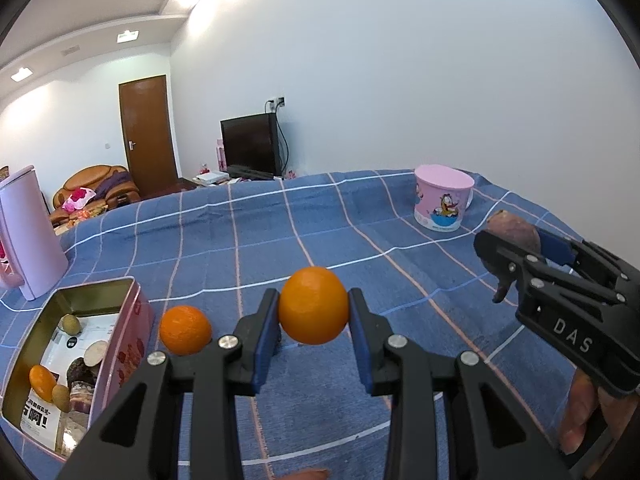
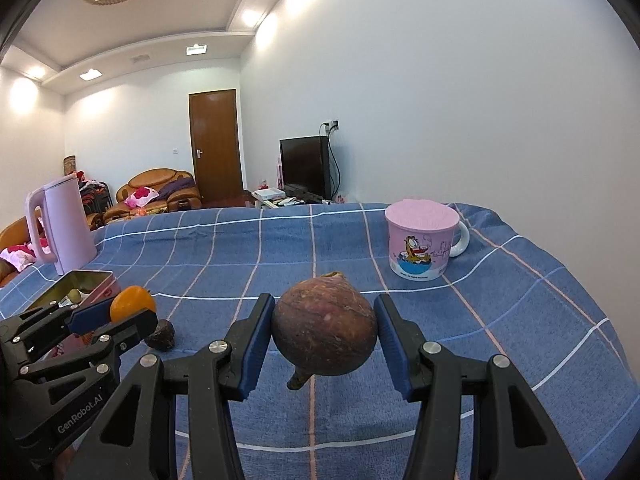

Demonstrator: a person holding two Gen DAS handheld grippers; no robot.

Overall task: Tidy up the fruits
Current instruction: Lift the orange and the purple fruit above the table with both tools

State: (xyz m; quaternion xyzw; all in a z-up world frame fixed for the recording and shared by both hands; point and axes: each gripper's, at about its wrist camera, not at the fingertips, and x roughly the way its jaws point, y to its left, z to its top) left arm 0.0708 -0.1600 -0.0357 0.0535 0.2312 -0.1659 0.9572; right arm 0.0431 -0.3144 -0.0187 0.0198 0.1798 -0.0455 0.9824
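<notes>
The left gripper (image 1: 314, 306) pinches an orange (image 1: 313, 305) between its blue pads, one pad against each side, and holds it clear above the blue checked tablecloth (image 1: 360, 216). Just left of those jaws and a little beyond the fingertips, a second orange (image 1: 185, 330) lies on the cloth. Further left and below the jaws sits an open pink tin (image 1: 124, 344) with a small orange piece, two pale green fruits and some dark ones inside.

The right gripper (image 2: 325, 330) clamps a brown round fruit with a stub stem (image 2: 325, 328), its pads tight on both flanks, raised off the cloth. To the left of these jaws a small dark fruit (image 2: 160, 334) rests on the cloth, close under the left gripper's fingers.

Ahead and right of both pairs of jaws stands a pink cartoon mug (image 2: 422, 240). Far ahead on the left stands a pink kettle (image 2: 66, 220), near the table's edge.
</notes>
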